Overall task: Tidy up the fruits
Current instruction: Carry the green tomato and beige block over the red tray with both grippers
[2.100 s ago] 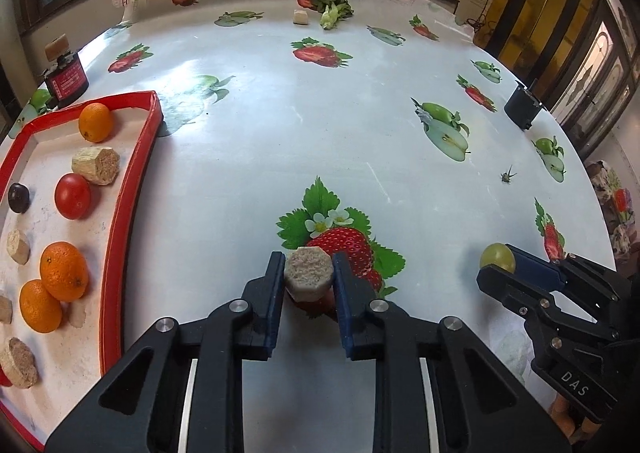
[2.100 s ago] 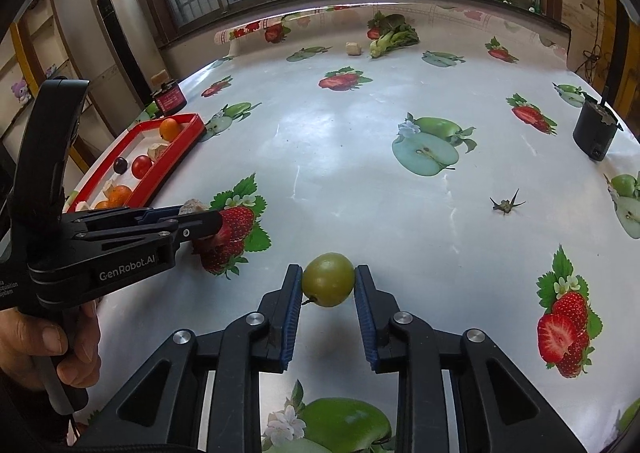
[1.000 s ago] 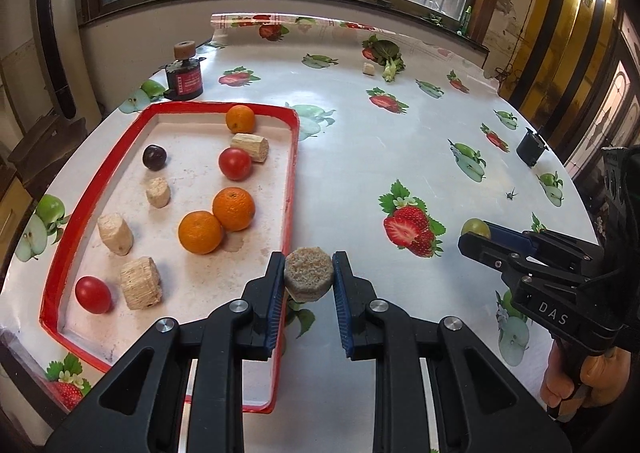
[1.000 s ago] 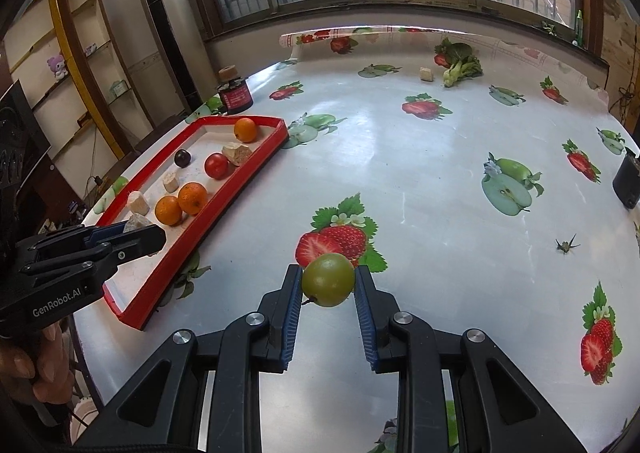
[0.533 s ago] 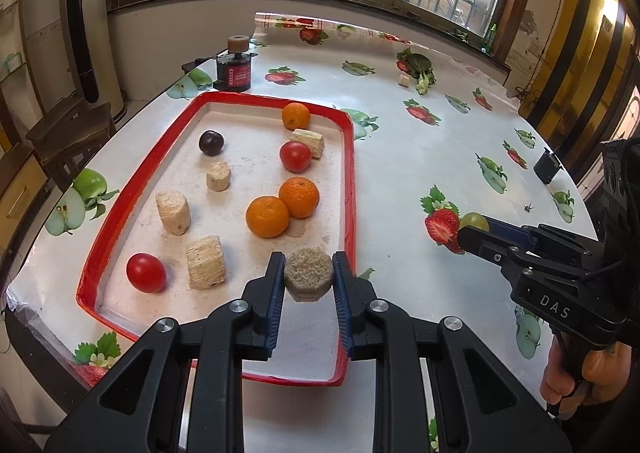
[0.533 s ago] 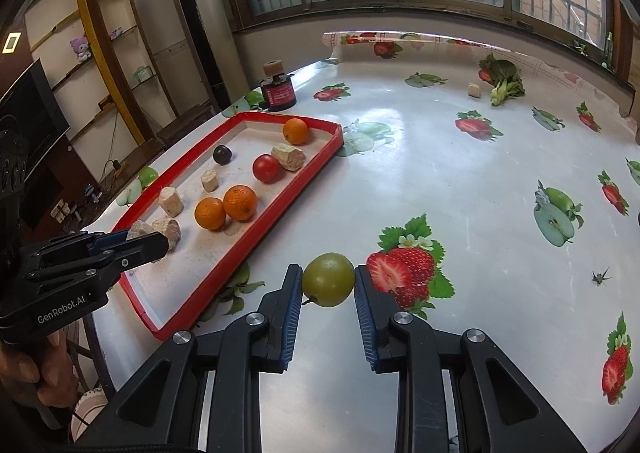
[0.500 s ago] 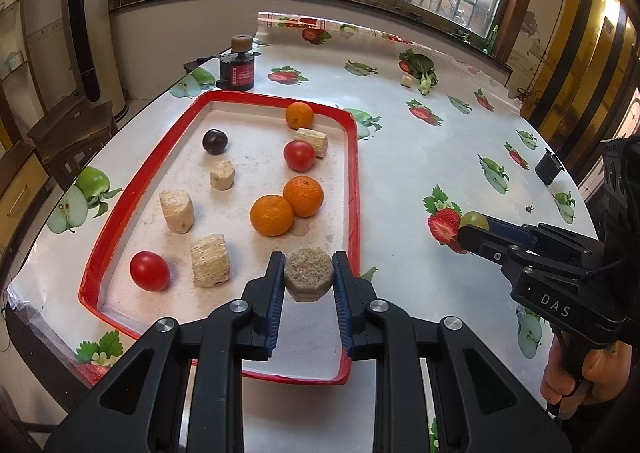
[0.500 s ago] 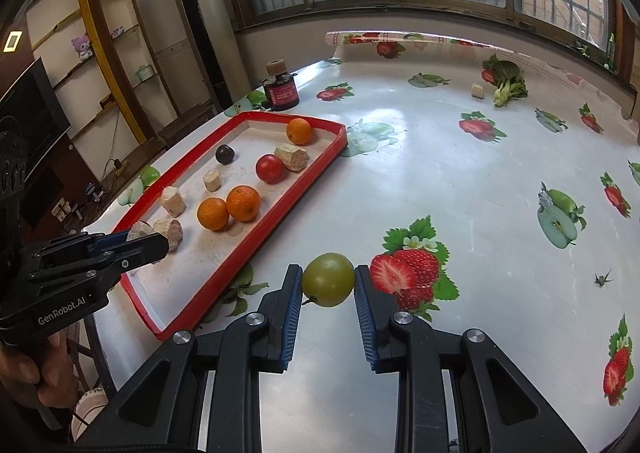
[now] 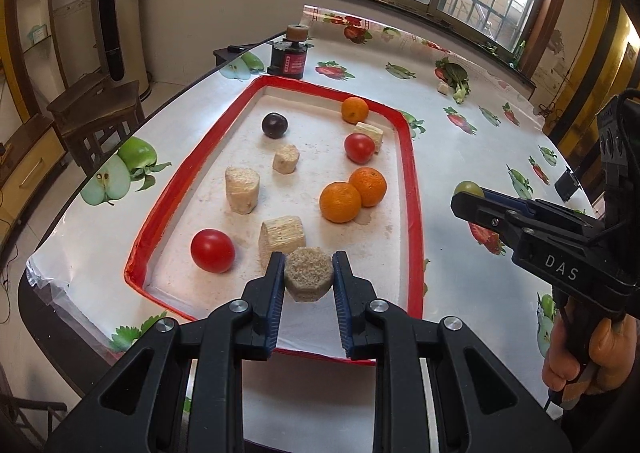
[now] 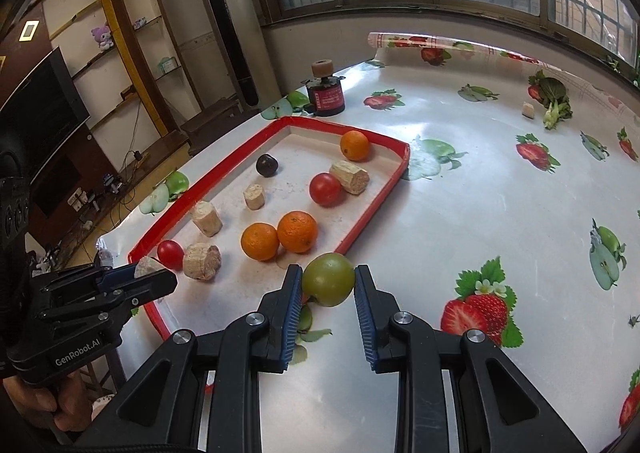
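My left gripper (image 9: 309, 280) is shut on a beige octagonal chunk (image 9: 308, 279) and hangs above the near end of the red-rimmed tray (image 9: 412, 181). Inside the tray lie oranges (image 9: 340, 202), red tomatoes (image 9: 212, 250), a dark plum (image 9: 275, 124) and several beige chunks (image 9: 241, 189). My right gripper (image 10: 327, 286) is shut on a green fruit (image 10: 328, 279), held over the tray's right rim (image 10: 362, 227). In the right wrist view the left gripper (image 10: 154, 277) with its chunk is at lower left; in the left wrist view the right gripper (image 9: 472, 195) is at the right.
A fruit-print cloth covers the table (image 10: 480, 205). A dark red-labelled jar (image 9: 291, 56) stands beyond the tray. Greens (image 10: 554, 97) and a small beige piece (image 10: 529, 110) lie far back. A black object (image 9: 568, 184) sits at the right edge. A wooden stool (image 9: 98, 109) stands left of the table.
Both grippers have carried their loads leftward: the left one from the tray's right rim to over its near end, the right one from the strawberry print to the tray's rim. Grips unchanged.
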### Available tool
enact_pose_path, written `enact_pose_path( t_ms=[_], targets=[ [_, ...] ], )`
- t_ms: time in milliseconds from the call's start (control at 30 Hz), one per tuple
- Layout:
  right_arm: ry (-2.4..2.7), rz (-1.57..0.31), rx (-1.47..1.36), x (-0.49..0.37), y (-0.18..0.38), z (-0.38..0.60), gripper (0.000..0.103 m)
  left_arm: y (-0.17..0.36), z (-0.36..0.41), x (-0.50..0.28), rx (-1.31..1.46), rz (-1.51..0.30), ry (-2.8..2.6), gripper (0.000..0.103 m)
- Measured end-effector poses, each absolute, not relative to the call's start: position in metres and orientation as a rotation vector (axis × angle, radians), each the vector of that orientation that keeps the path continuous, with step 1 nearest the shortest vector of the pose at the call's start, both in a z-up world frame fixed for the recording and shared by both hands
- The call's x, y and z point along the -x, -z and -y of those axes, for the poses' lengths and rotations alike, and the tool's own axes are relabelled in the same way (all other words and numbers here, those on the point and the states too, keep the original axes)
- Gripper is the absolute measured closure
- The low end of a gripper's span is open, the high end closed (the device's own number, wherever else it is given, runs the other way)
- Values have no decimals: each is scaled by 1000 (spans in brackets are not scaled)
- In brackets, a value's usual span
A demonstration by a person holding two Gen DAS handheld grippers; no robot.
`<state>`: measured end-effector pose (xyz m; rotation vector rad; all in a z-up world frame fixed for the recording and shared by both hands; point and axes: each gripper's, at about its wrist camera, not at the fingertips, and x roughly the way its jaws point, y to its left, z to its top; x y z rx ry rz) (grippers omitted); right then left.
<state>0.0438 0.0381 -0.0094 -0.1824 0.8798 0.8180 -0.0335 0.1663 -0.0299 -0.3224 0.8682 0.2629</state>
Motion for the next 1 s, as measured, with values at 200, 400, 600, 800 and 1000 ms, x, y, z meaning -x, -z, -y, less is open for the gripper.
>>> enact_pose_path(
  t_ms=[200, 400, 600, 800, 1000],
  targets=[
    [-856, -890, 204, -46, 14, -64, 76, 34, -177, 37, 336, -876, -282, 82],
    [-861, -904, 212, -53, 21, -79, 76, 40, -183, 37, 345, -891, -290, 82],
    [-872, -915, 227, -56, 25, -88, 76, 48, -182, 33, 352, -911, -280, 82],
    [-887, -930, 248, -54, 34, -97, 76, 53, -184, 28, 354, -923, -280, 82],
    [-883, -949, 250, -58, 42, -100, 76, 58, -185, 26, 354, -937, -281, 82]
  ],
)
